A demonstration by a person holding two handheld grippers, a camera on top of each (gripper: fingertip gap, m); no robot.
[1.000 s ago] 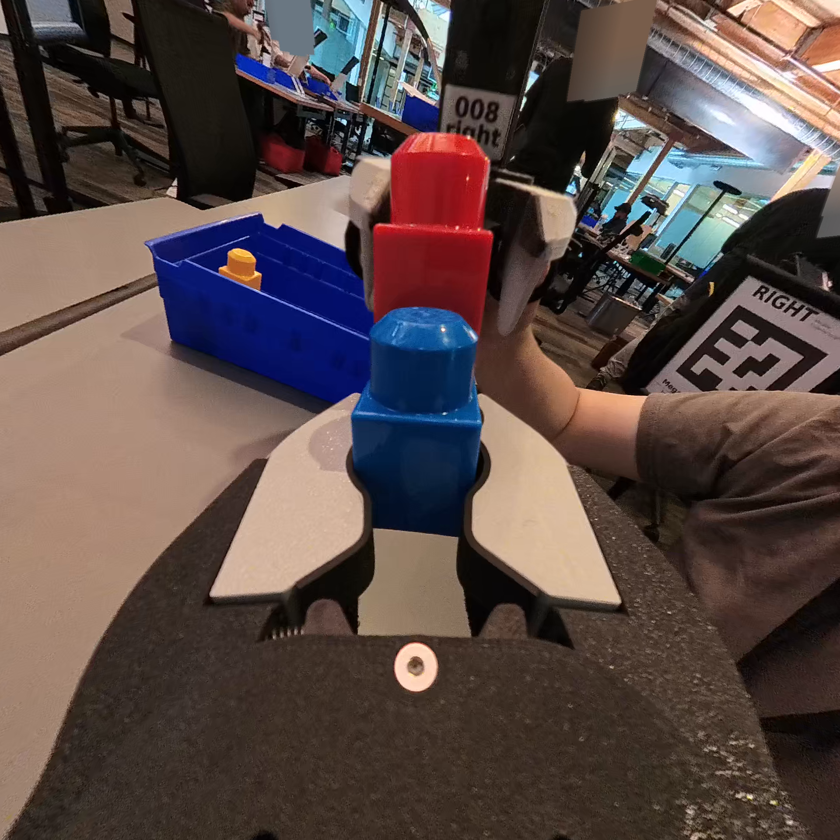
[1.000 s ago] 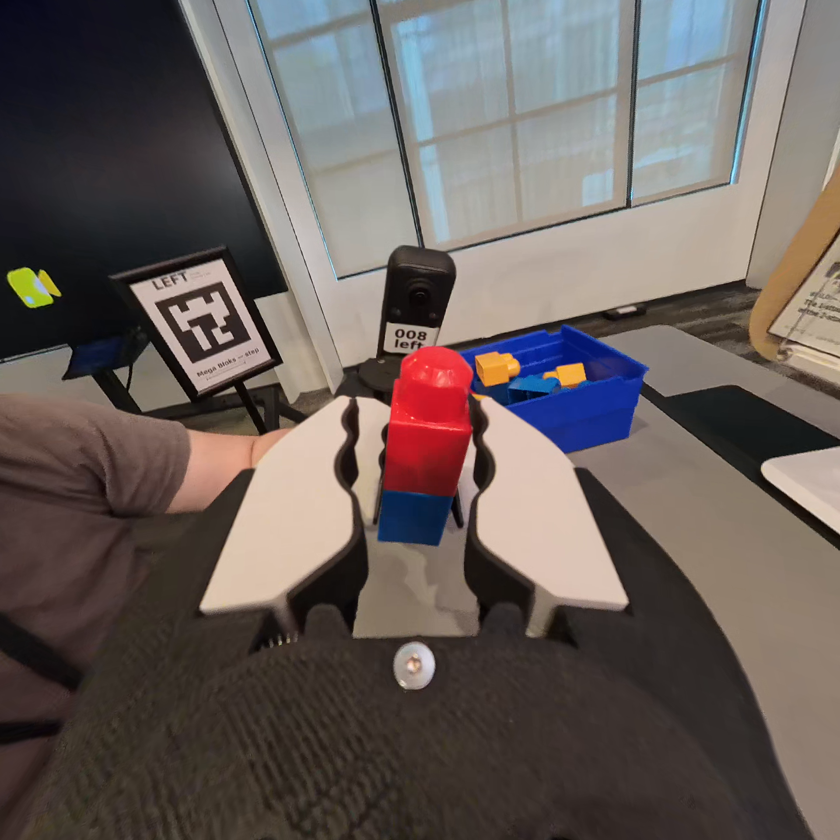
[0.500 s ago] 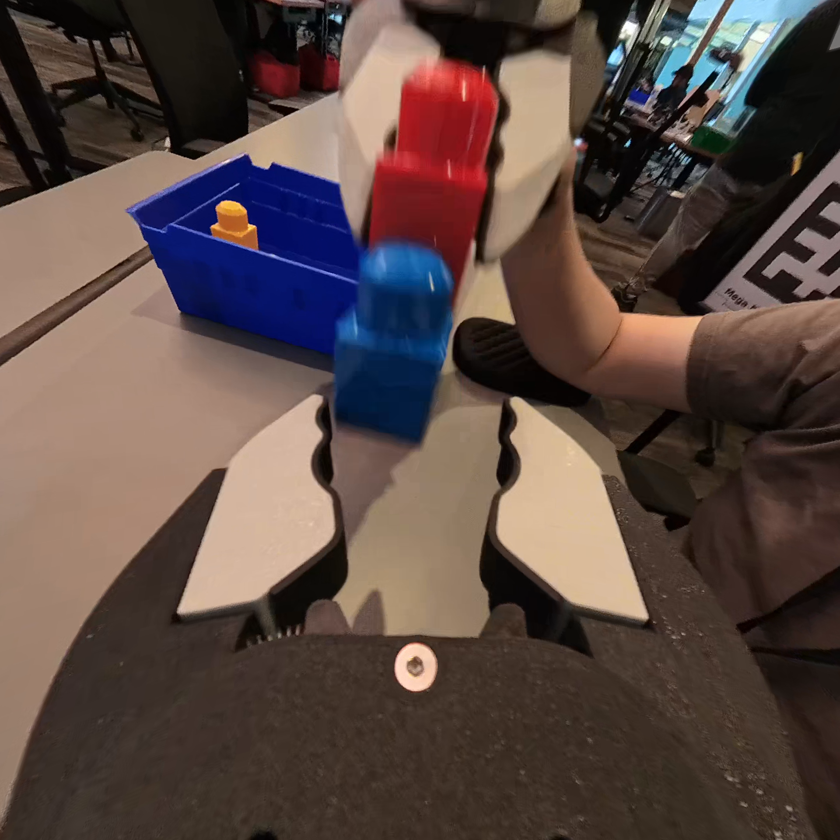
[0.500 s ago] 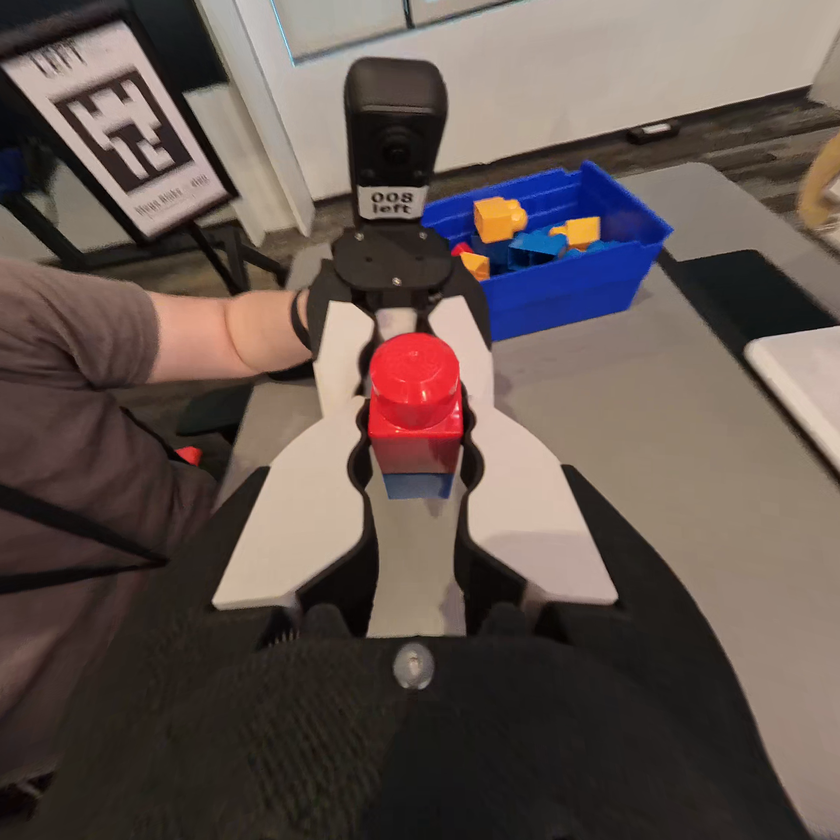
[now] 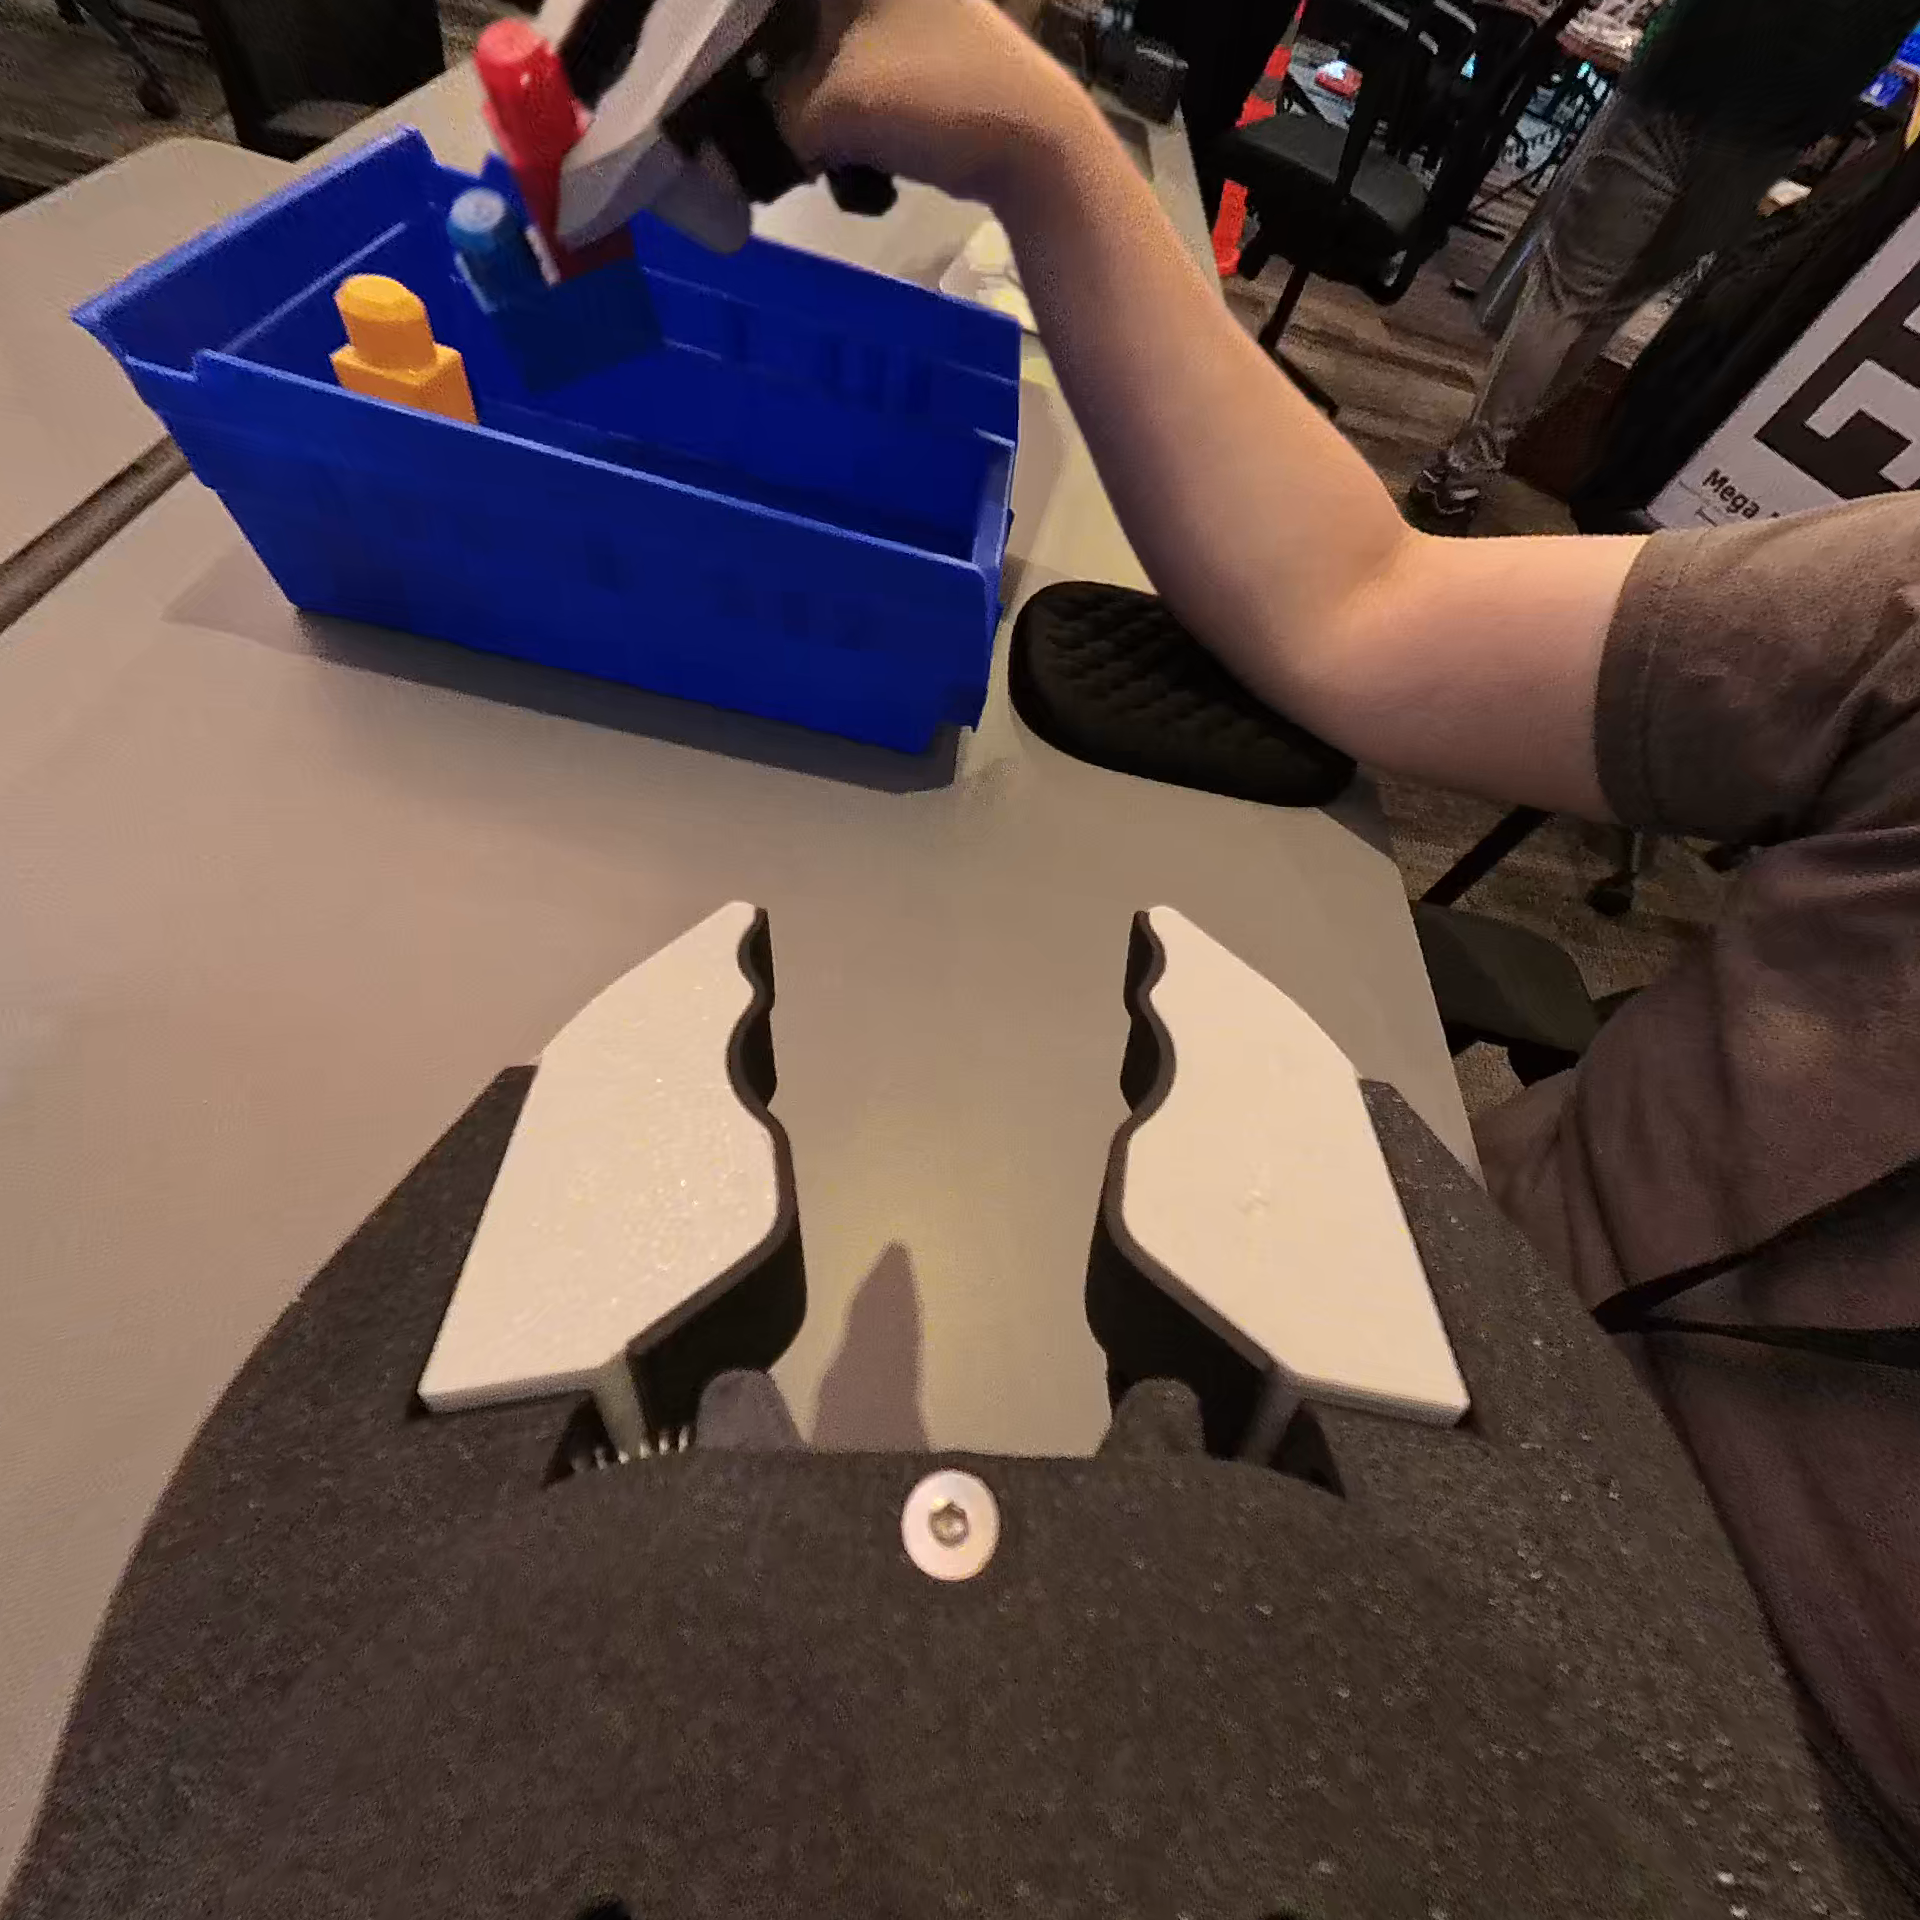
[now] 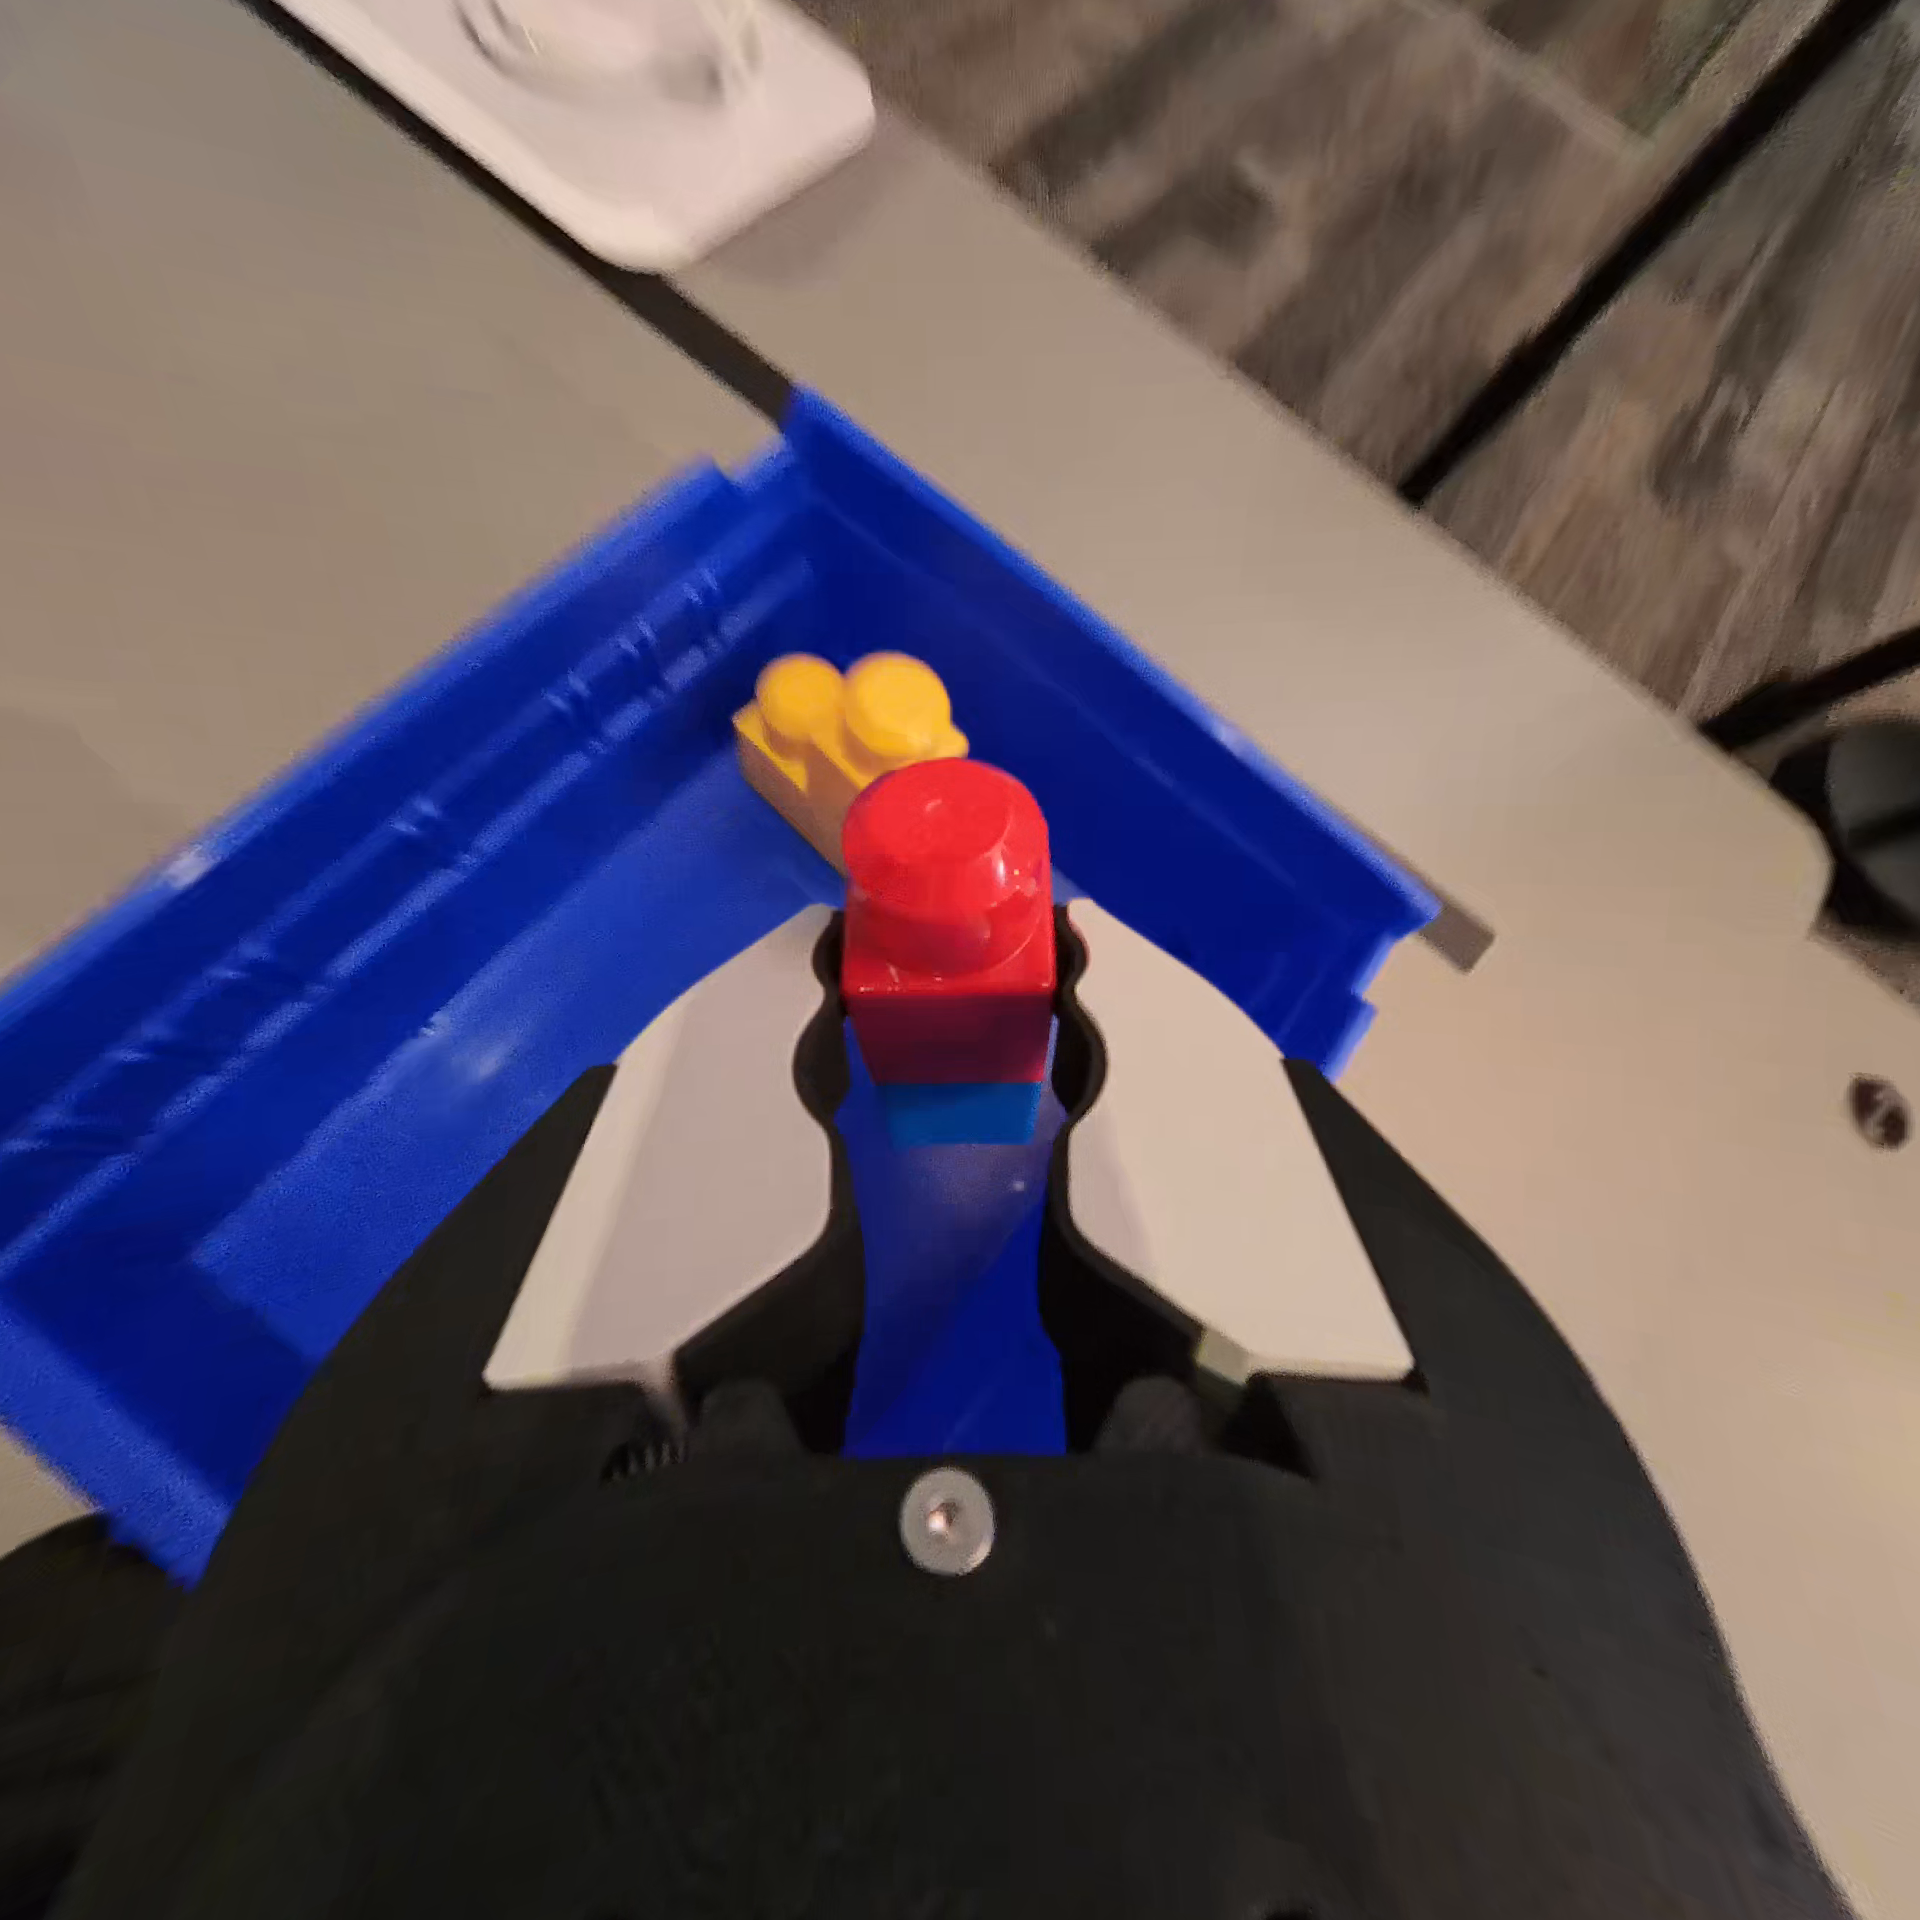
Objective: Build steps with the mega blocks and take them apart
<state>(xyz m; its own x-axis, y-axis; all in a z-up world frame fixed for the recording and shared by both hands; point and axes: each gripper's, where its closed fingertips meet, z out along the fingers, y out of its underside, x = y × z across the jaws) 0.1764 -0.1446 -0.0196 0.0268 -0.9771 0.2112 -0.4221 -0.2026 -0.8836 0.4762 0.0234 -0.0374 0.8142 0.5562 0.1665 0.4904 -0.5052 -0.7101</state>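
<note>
My right gripper (image 6: 951, 997) pinches the red plastic block (image 6: 945, 925) over the blue plastic bin (image 6: 436, 831) for dropping; left gripper (image 5: 951, 1029) fingers spread, empty.

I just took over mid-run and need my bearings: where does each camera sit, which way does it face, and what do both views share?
Left wrist view: sits on the left tongs, open and empty, low over the grey table, looking forward toward the blue bin; the person's forearm and the right tongs show.
Right wrist view: sits on the right tongs, looking steeply down into the bin, shut on the red block.
Shared: the bin, the red block stuck to a blue block, and the yellow block.
</note>
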